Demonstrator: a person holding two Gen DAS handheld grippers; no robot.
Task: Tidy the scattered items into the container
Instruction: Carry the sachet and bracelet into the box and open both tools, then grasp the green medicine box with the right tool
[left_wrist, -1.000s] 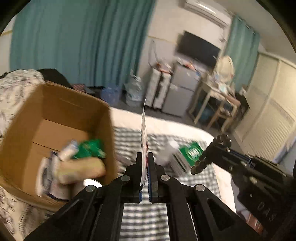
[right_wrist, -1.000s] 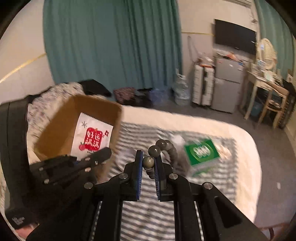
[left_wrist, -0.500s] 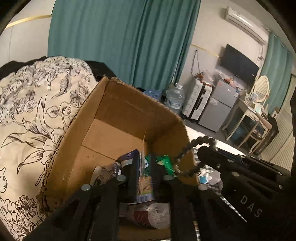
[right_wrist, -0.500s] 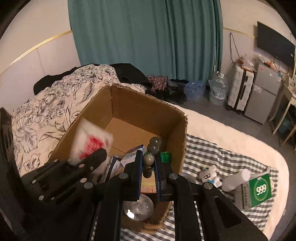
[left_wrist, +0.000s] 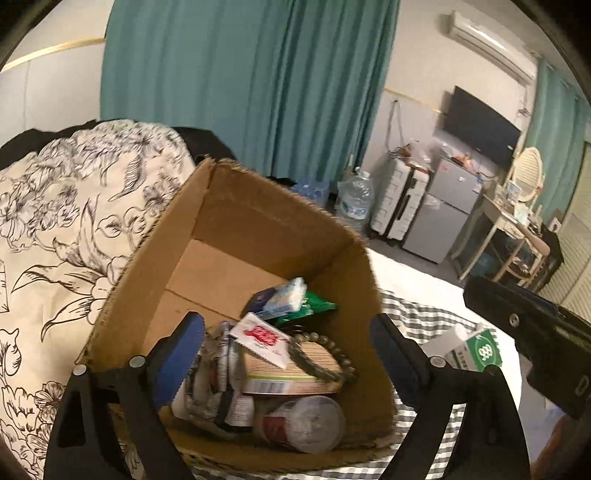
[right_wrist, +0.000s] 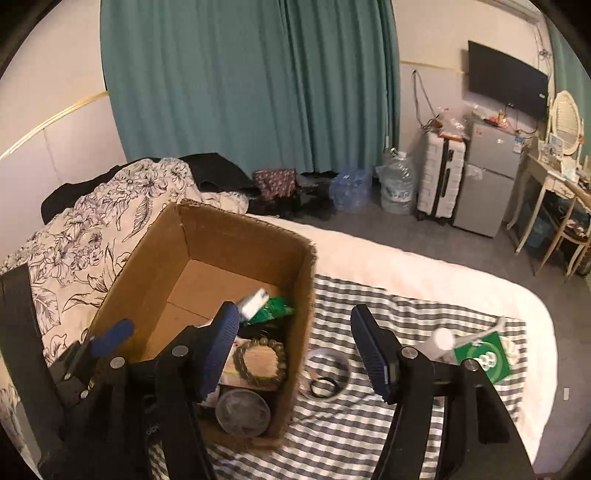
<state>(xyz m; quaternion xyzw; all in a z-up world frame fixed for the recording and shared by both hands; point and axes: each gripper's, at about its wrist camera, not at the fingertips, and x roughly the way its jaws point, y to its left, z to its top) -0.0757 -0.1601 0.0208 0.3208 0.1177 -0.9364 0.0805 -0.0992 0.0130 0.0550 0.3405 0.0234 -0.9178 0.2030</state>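
The left gripper (left_wrist: 286, 345) stands wide over the near end of the cardboard box (left_wrist: 258, 206); its jaws have just been opening, and nothing is between them. Below it, inside the box, the red-and-white sachet (left_wrist: 260, 338) lies on a flat carton, just beside the bead bracelet (left_wrist: 325, 354).

The right gripper (right_wrist: 293, 341) is likewise spread, jaws just opened and empty, straddling the box's right wall. The bead bracelet (right_wrist: 260, 360) lies in the box under its left finger. On the striped cloth (right_wrist: 406, 306), right of the box, lie a tape roll (right_wrist: 325, 374), a white bottle (right_wrist: 439, 341) and, farther right, a green packet (right_wrist: 487, 356).
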